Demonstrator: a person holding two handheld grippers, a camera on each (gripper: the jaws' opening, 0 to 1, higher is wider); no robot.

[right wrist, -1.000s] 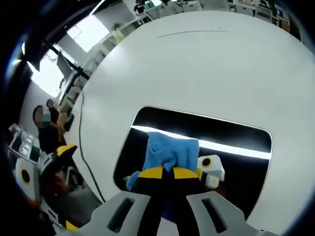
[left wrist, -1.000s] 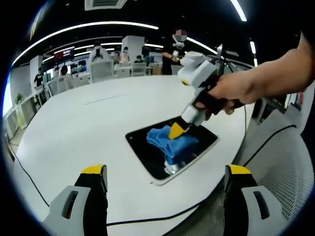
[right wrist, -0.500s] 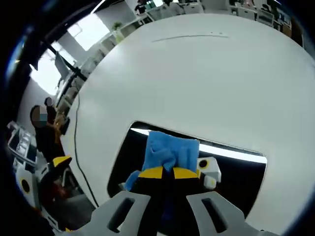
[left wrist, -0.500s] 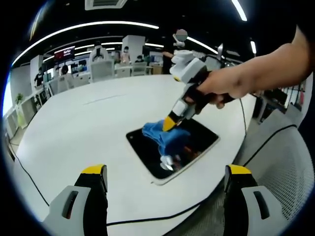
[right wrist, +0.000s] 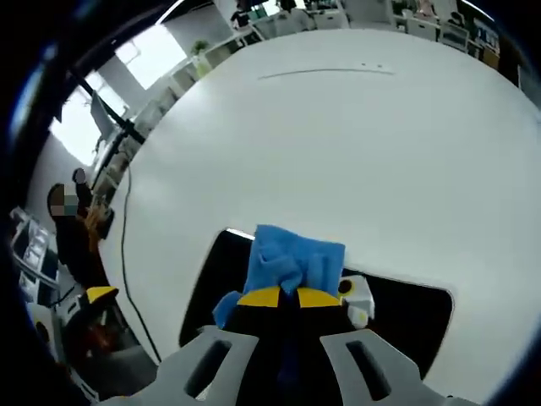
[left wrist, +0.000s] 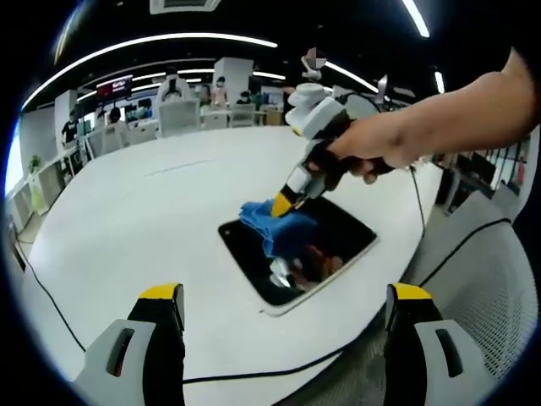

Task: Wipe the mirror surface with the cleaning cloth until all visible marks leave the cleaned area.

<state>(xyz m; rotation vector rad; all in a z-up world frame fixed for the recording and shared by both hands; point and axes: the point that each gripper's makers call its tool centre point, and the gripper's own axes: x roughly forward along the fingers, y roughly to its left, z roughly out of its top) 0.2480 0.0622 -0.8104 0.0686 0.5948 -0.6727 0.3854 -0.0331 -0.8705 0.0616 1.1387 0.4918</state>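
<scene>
Nearest the left gripper view's camera, our left gripper hangs above the near desk edge, fingers spread wide and holding nothing. Farther on, the mirror lies flat on the desk, and our right gripper, fingers clamped on the blue cleaning cloth, presses it against the mirror's far-left corner. To wipe well, we judge, keep the cloth flat and overlap strokes toward the uncleaned near side.
</scene>
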